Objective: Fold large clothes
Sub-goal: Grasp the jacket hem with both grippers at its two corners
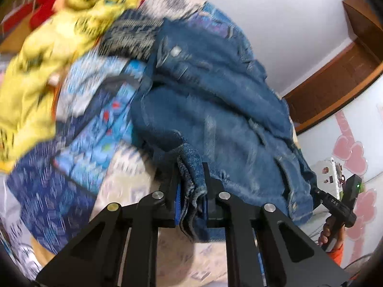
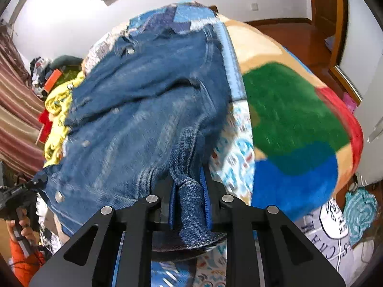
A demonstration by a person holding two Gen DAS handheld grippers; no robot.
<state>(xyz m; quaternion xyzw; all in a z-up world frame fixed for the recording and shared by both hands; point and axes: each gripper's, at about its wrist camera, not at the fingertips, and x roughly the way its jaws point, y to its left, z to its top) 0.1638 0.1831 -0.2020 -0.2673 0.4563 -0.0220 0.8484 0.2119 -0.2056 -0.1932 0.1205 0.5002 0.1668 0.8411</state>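
A blue denim jacket (image 1: 215, 100) with metal buttons lies spread over a bed, blurred by motion. My left gripper (image 1: 190, 181) is shut on a bunched hem of the jacket. My right gripper (image 2: 190, 191) is shut on another bunched edge of the same jacket (image 2: 143, 100). Each gripper shows at the far edge of the jacket in the other's view: the right one (image 1: 340, 203) in the left wrist view, the left one (image 2: 16, 191) in the right wrist view.
A yellow patterned garment (image 1: 59, 47) and red cloth (image 1: 45, 2) lie beyond the jacket. A blue patterned bedsheet (image 1: 91, 129) is under it. A fleece blanket with green, blue and red patches (image 2: 294, 110) covers the bed's right side. A wooden door (image 1: 335, 83) and white walls stand behind.
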